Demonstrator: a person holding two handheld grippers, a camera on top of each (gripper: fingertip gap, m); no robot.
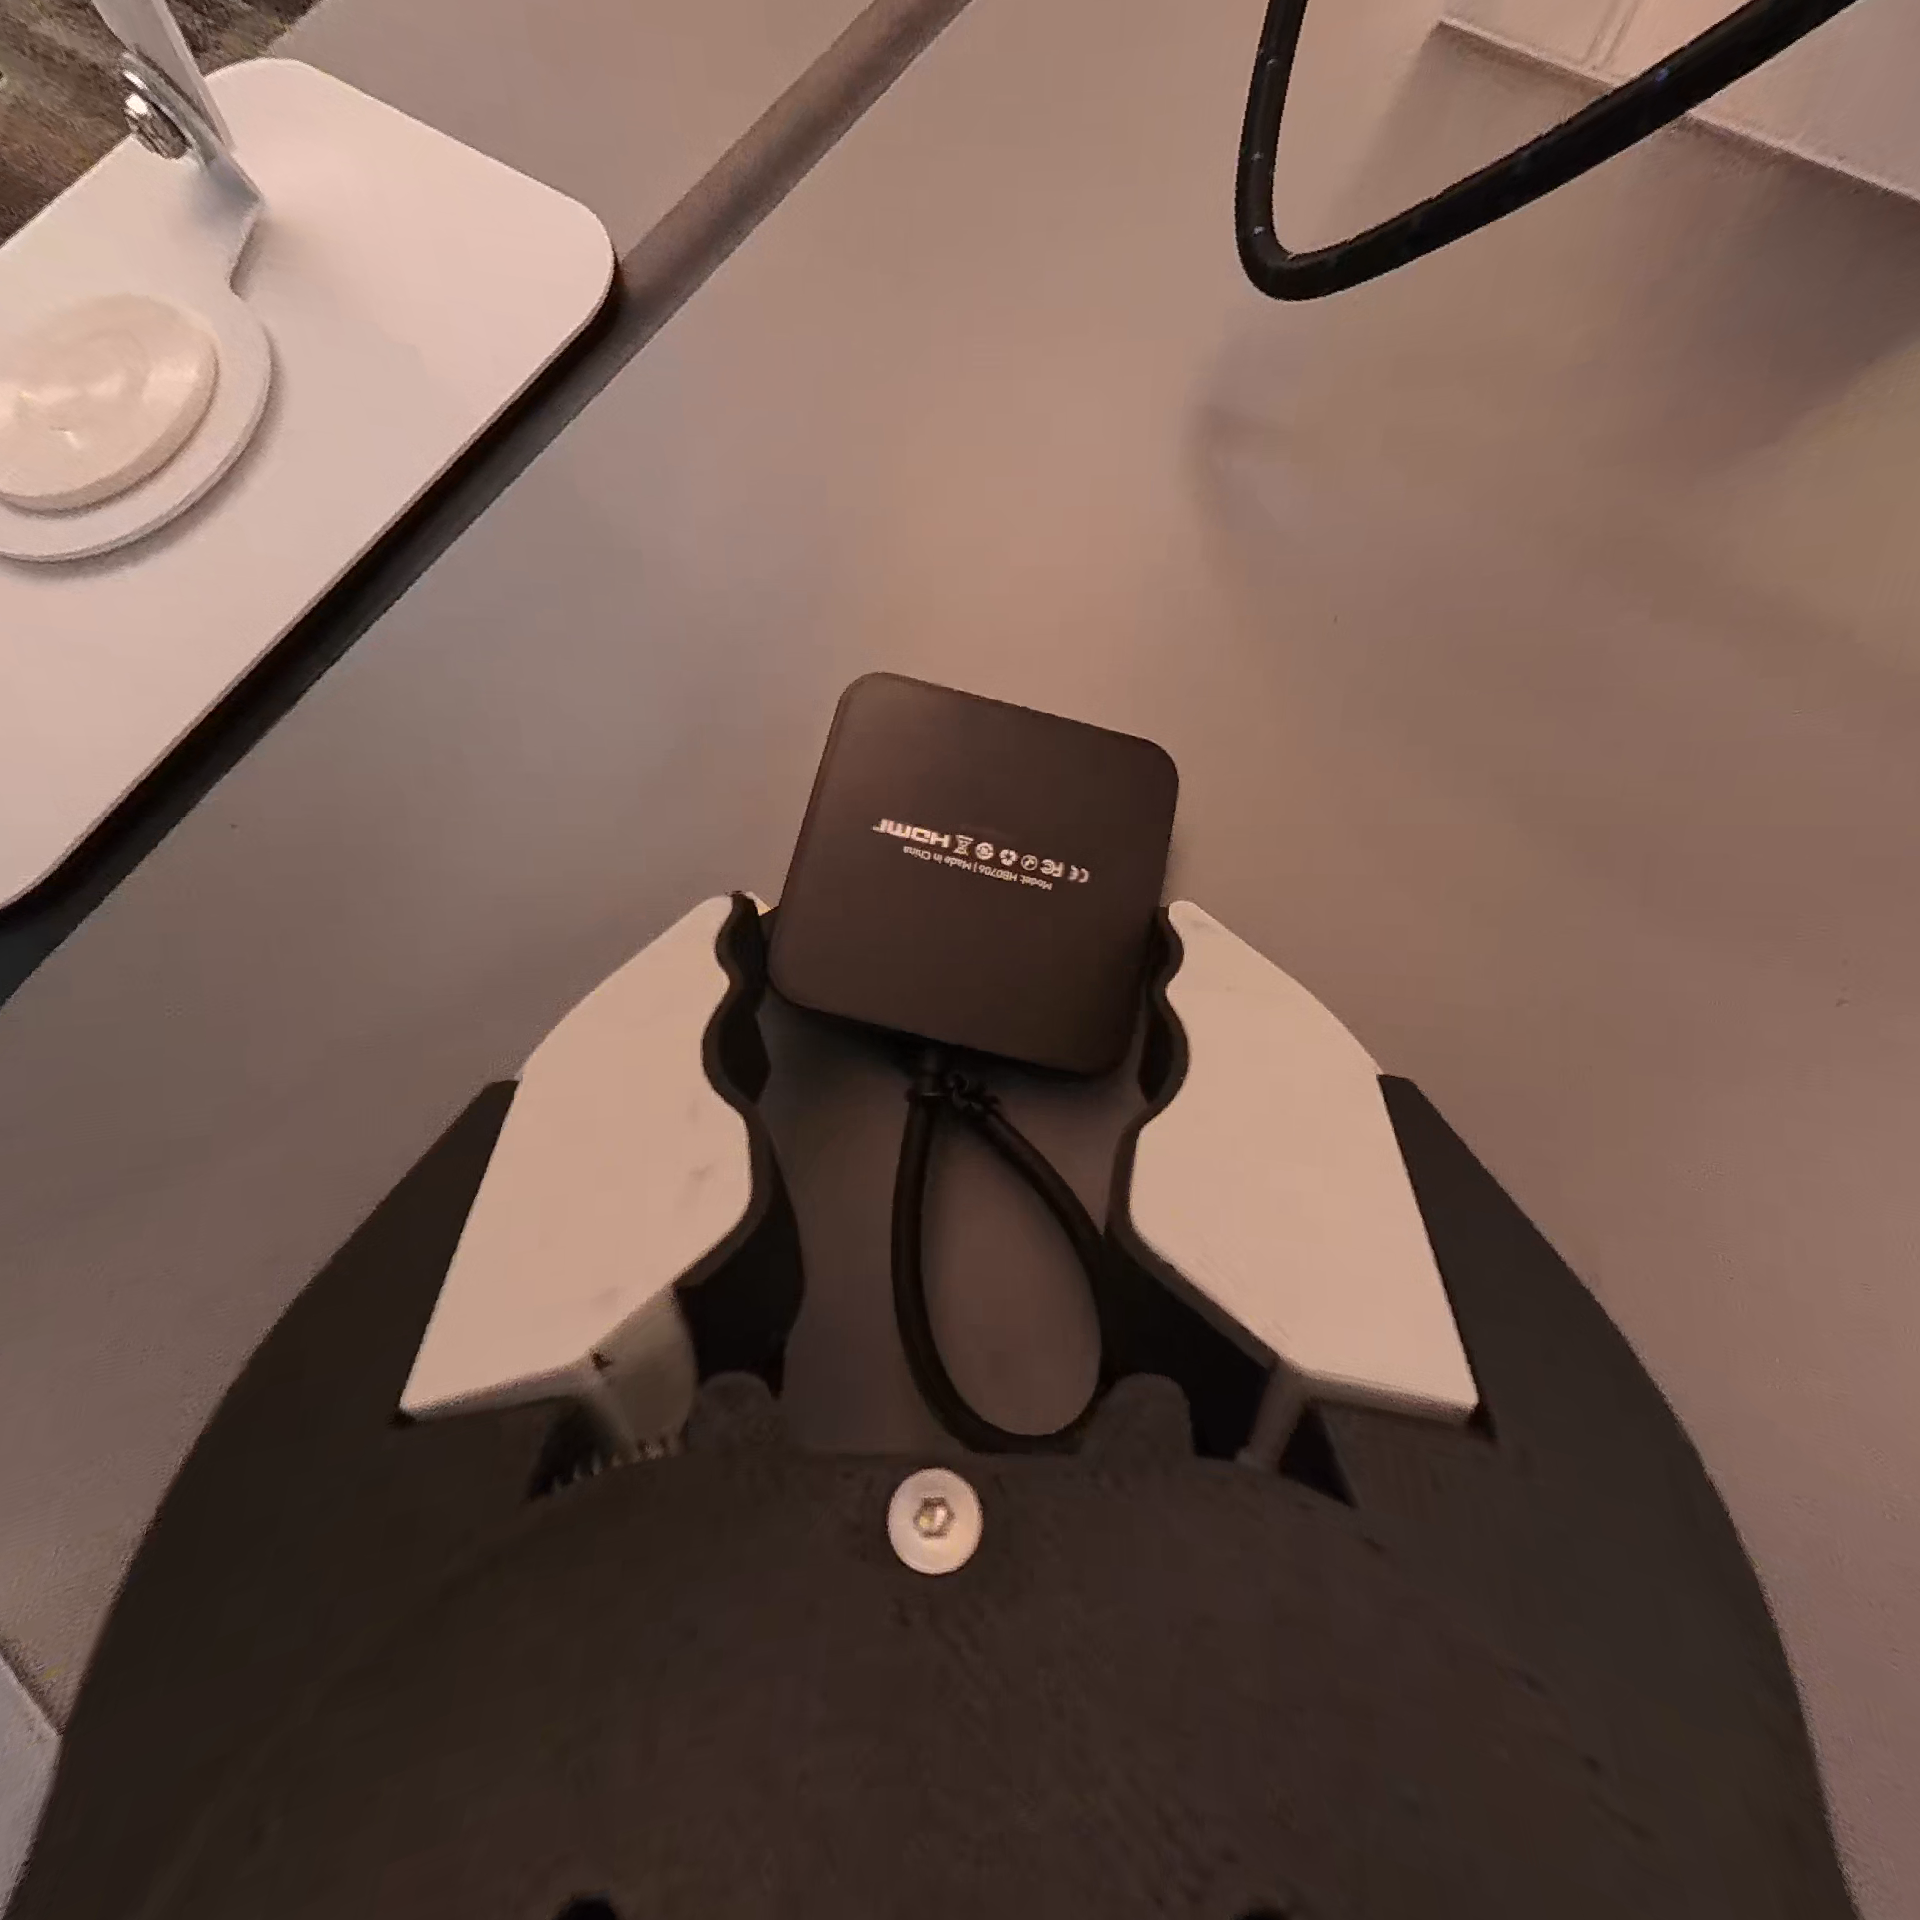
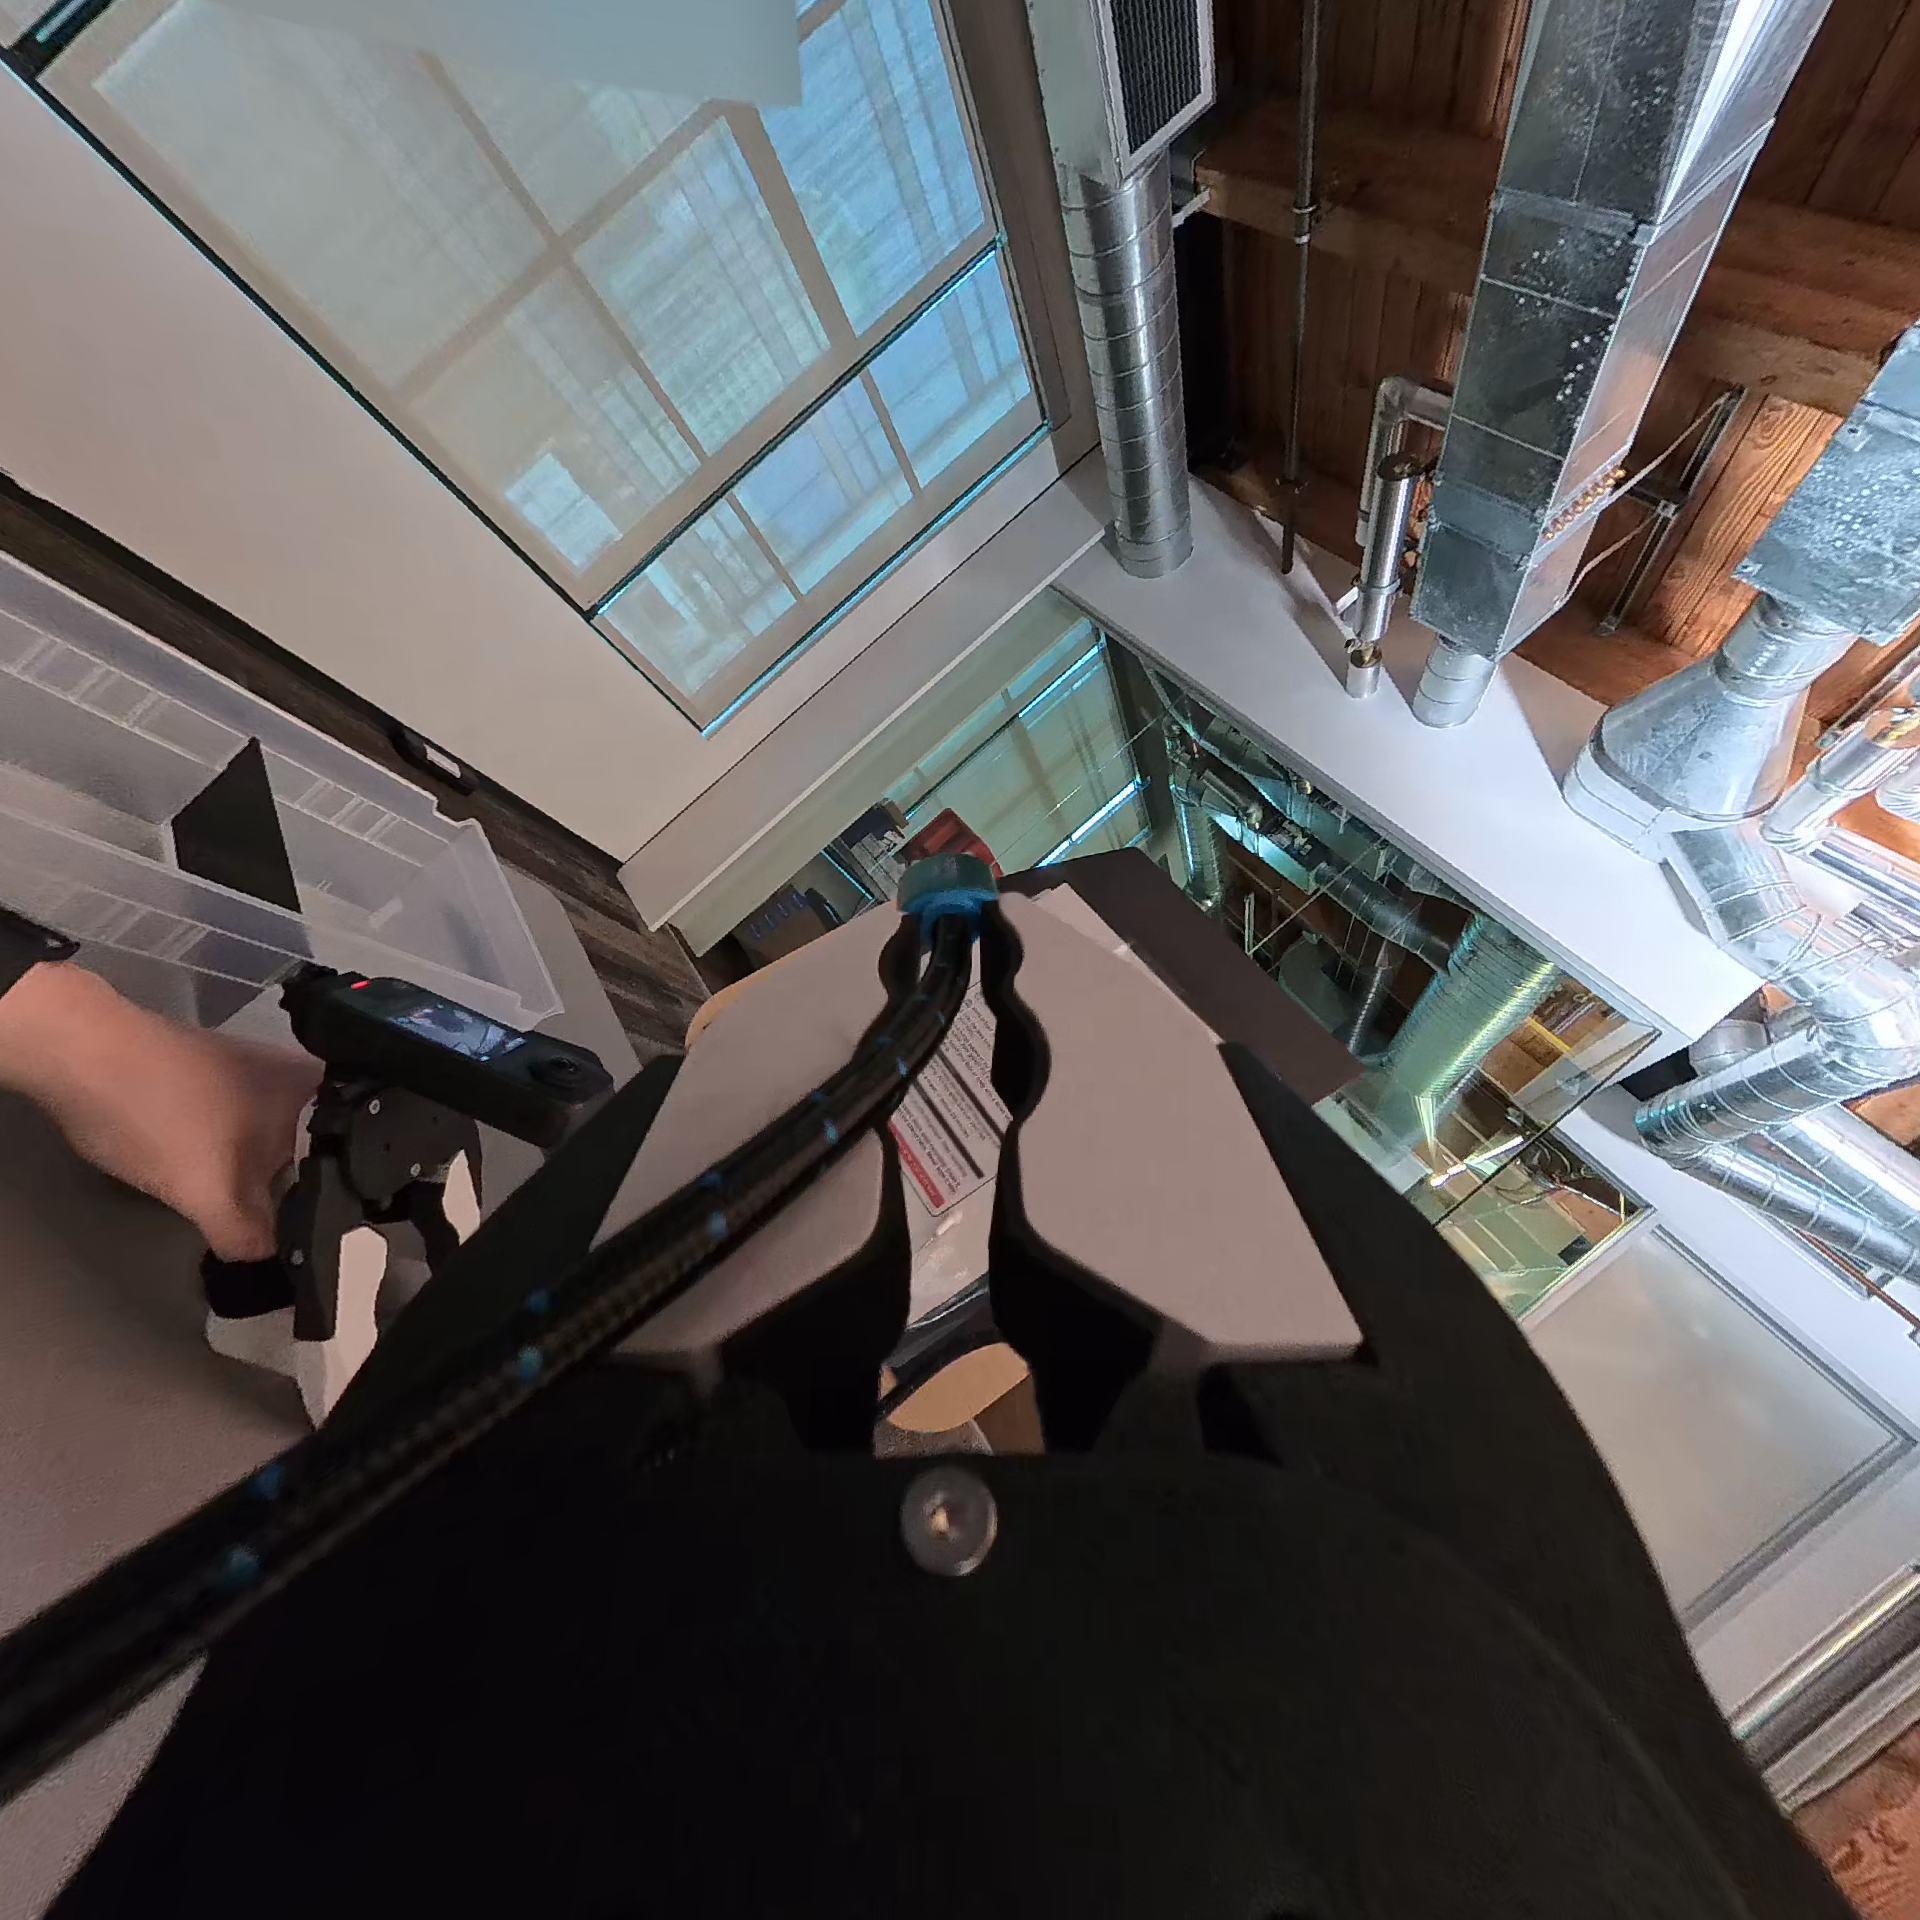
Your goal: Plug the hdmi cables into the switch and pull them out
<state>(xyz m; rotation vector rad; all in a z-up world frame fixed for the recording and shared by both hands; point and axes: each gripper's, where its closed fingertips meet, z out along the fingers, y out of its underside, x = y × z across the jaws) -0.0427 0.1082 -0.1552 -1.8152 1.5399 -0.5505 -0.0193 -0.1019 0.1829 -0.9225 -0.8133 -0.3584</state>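
In the left wrist view, the black square HDMI switch (image 1: 971, 821) lies label-up on the grey table (image 1: 1455, 727), slightly turned. My left gripper (image 1: 956, 920) is shut on its near half, one white finger against each side. The switch's short black pigtail cable (image 1: 997, 1247) loops back between the fingers. A black braided HDMI cable (image 1: 1351, 208) hangs in a bend at the top right. In the right wrist view, my right gripper (image 2: 951, 925) points upward and is shut on that braided cable (image 2: 727, 1164) just behind its blue-collared plug (image 2: 943, 885). The plug's tip is hidden.
A white flat stand base (image 1: 260, 416) with a round pad sits at the table's left, beside a dark seam. In the right wrist view a hand (image 2: 156, 1122) holds the other gripper (image 2: 364, 1174) at the left, near a clear plastic bin (image 2: 260, 862). Windows and ceiling ducts lie beyond.
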